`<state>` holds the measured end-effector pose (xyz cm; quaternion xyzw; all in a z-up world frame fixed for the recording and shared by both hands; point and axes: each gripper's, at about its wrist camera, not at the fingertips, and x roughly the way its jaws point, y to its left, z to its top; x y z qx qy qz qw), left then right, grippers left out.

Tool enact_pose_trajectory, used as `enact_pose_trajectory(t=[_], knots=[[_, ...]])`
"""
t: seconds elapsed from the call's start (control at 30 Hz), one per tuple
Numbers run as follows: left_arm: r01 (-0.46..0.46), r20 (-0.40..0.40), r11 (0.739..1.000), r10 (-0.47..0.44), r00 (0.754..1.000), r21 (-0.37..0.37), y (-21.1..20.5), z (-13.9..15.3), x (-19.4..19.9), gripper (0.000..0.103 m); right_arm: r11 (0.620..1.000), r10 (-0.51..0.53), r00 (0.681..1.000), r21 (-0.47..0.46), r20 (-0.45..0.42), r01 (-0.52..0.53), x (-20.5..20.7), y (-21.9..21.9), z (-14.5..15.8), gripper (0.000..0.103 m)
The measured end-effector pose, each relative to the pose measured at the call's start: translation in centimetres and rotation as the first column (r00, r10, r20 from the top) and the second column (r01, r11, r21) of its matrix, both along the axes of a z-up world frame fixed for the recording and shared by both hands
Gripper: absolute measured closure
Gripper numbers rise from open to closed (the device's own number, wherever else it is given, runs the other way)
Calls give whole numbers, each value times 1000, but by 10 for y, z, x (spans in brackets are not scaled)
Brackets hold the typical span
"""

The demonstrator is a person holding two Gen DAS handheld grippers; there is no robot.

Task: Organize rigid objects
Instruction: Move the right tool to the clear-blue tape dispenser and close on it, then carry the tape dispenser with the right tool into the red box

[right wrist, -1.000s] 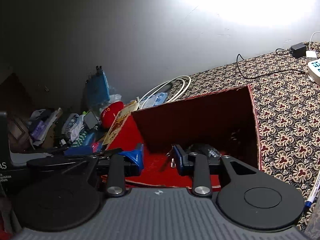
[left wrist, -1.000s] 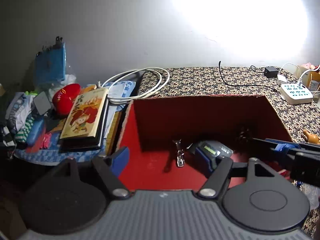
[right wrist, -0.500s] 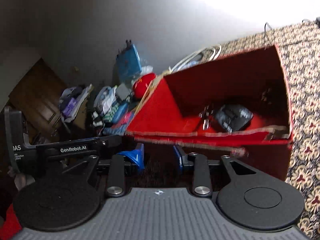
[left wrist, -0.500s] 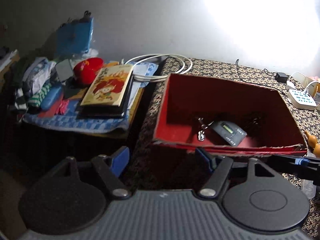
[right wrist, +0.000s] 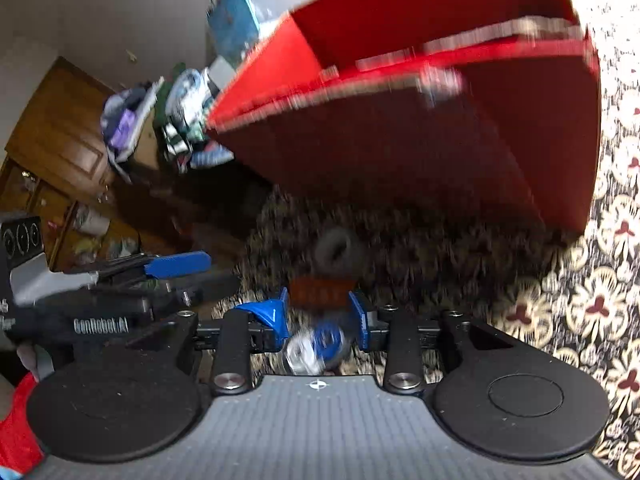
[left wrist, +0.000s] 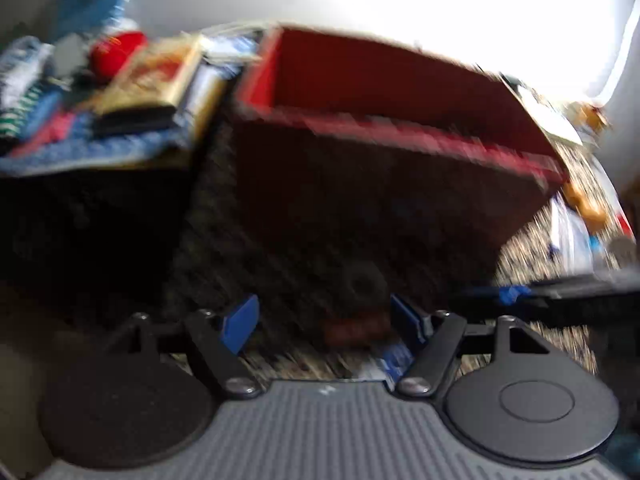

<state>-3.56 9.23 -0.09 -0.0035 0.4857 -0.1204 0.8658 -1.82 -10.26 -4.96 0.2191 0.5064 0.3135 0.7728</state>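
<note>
entry, small rigid items and their container. red box [right wrist: 440, 120] stands open-topped on the patterned cloth [right wrist: 580, 300], beyond both sets of fingers; its inside is hidden from this low angle, so its contents cannot be listed. loose items lie on the cloth short of the box wall: a grey ring [right wrist: 336, 250] ahead of the fingertips, an orange-brown block [right wrist: 320, 292] just ahead of the tips and in line with the gap, and a blue-and-white round piece [right wrist: 316, 346] low between the fingers, nearer their base. right gripper [right wrist: 318, 312]: fingers set narrow and just now opening; the block sits at the mouth, but blur hides whether a pad touches it. probably lined up low to take the block for the box. left gripper [left wrist: 324, 320]: fingers spread wide, nothing pinched, with the same ring and block within its span, probably waiting. left view alone shows the book stack [left wrist: 152, 80] and a red round object [left wrist: 116, 50], off to the left beyond the fingers; it is heavily blurred. right view alone shows the blue-and-white piece clearly, and the left gripper from the side, left of its own fingers.
</note>
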Motion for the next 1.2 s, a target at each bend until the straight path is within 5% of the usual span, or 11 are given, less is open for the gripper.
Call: enact_pose_trajectory(t=[0.3, 0.7, 0.8, 0.93, 1.2], knots=[[187, -89, 981, -183, 979, 48, -35, -44, -25, 29, 999, -1, 990, 49, -142, 8, -8, -15, -21, 85], [250, -105, 960, -238, 966, 124, -53, -69, -24, 29, 997, -16, 977, 72, -215, 32, -11, -17, -30, 85], [255, -87, 956, -245, 966, 145, -57, -71, -25, 36, 996, -25, 973, 77, -231, 44, -10, -17, -33, 85], [254, -74, 958, -246, 966, 130, -55, -70, -24, 54, 995, -30, 967, 87, -251, 53, -10, -19, -37, 85], [222, -82, 974, -218, 972, 45, -46, -66, -21, 54, 991, -43, 955, 110, -294, 79, -9, -19, -44, 84]])
